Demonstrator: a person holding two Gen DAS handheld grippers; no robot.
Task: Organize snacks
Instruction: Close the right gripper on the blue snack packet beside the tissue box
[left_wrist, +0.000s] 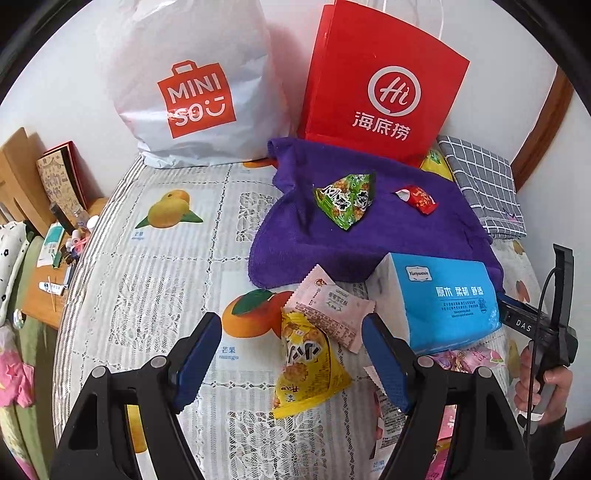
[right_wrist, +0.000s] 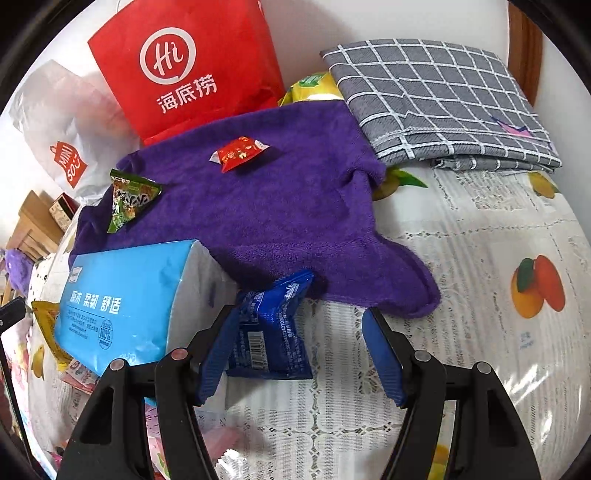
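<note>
My left gripper (left_wrist: 291, 325) is open just above the table. A yellow triangular snack packet (left_wrist: 310, 369) and a pink packet (left_wrist: 328, 314) lie between its blue fingers, untouched. My right gripper (right_wrist: 301, 317) is open too. A blue snack packet (right_wrist: 266, 332) lies between its fingers, close against the left finger (right_wrist: 218, 347) and well apart from the right one. On the purple towel (right_wrist: 277, 206) lie a green packet (right_wrist: 129, 203) and a red packet (right_wrist: 240, 153). Both also show in the left wrist view: green packet (left_wrist: 347, 199), red packet (left_wrist: 417, 197).
A blue tissue pack (left_wrist: 443, 295) stands between the two grippers, with more packets under its near side. A red paper bag (left_wrist: 380, 85) and a white plastic bag (left_wrist: 192, 85) stand against the wall. A folded grey checked cloth (right_wrist: 436, 99) lies far right. The fruit-print table cover (left_wrist: 166, 258) drops off at left.
</note>
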